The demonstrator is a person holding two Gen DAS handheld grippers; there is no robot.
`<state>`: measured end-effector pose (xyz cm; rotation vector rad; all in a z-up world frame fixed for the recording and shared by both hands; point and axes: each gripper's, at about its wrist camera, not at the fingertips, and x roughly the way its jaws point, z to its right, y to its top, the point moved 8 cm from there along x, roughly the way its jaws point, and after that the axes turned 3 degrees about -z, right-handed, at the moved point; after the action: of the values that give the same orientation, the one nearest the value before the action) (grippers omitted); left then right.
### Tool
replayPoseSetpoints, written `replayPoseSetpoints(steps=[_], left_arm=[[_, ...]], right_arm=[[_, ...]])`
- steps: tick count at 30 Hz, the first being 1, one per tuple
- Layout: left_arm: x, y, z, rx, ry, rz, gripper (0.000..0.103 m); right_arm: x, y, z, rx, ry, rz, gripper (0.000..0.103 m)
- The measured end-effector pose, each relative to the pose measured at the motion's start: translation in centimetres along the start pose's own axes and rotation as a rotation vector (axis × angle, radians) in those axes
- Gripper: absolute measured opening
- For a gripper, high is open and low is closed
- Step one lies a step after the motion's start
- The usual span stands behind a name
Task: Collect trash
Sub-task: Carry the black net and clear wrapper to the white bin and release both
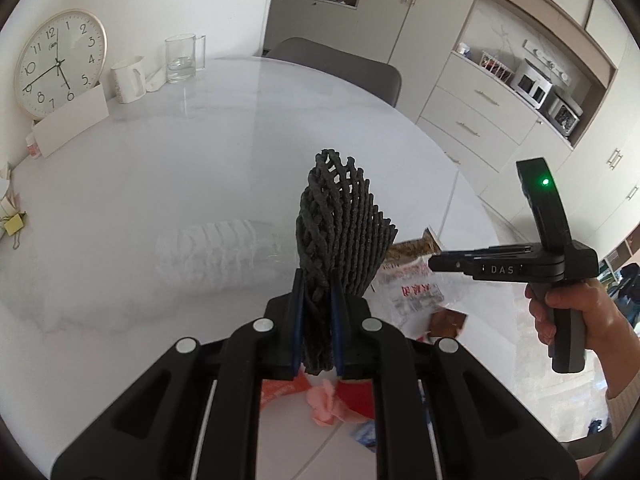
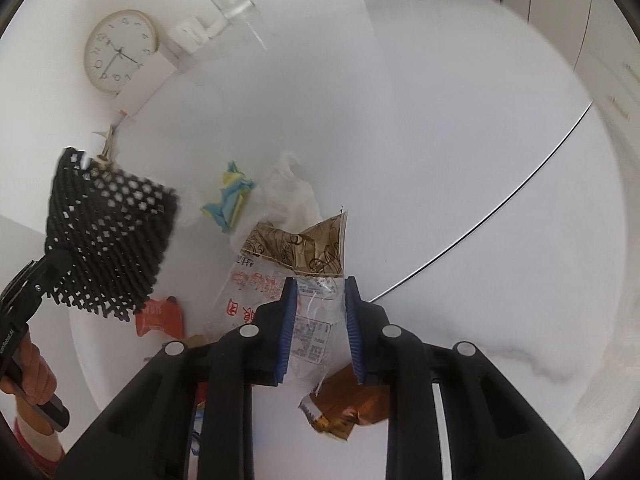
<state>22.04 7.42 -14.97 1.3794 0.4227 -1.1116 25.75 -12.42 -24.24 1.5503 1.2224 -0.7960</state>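
My left gripper (image 1: 317,300) is shut on a black foam net sleeve (image 1: 340,224) and holds it above the white table (image 1: 160,200); the sleeve also shows in the right wrist view (image 2: 108,236). My right gripper (image 2: 321,292) stands over a clear printed plastic wrapper (image 2: 308,280), which lies between its parted fingers; I cannot tell whether they grip it. The right gripper also shows in the left wrist view (image 1: 434,262). Other trash lies around: a white tissue (image 2: 288,196), a blue and yellow crumpled paper (image 2: 228,196), a red packet (image 2: 158,316), an orange wrapper (image 2: 348,408), pink scrap (image 1: 326,404).
A wall clock (image 1: 60,62), a white card (image 1: 72,120), a white cup (image 1: 128,78) and a glass mug (image 1: 182,58) stand at the table's far side. A grey chair (image 1: 340,64) is behind the table. Cabinets (image 1: 480,100) line the right. A clear ribbed container (image 1: 224,248) lies on the table.
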Motion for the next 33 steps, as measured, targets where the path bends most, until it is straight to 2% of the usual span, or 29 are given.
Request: replayPoseSetpoints(steps=[7,12,16,22,25,27,33], left_arm=[[-2.7,-0.7,5.6,0.078,-0.050,0.035,0.011],[-3.9,-2.8,13.0,0.167,-0.116,0.017,0.011],[-3.8,-5.5,20.0,0.247,-0.187,-0.027,0.011],[-1.0,-11.8,30.7,0.392,-0.286,-0.178,0.011],[1.3,-15.2,33.9,0.446,-0.300,-0.276,0.011],[2.7,-17.0,35.3,0.478,-0.289,-0.329,0.011],[6.0,-21.0,37.4,0.502,-0.250,-0.461,0.011]], right_arm=[[-7.8,-2.3,0.5,-0.045,-0.043,0.130,0.023],[-13.4,-7.0,3.4,-0.046,-0.100,0.181,0.023],[-17.1,-13.3,8.8,0.008,-0.163,0.179,0.023],[-19.0,-23.2,17.0,0.121,-0.241,0.113,0.023],[-18.6,-26.8,19.8,0.171,-0.258,0.074,0.023],[-18.0,-29.1,21.4,0.204,-0.254,0.047,0.022],[-15.6,-32.7,23.8,0.246,-0.250,-0.017,0.023]])
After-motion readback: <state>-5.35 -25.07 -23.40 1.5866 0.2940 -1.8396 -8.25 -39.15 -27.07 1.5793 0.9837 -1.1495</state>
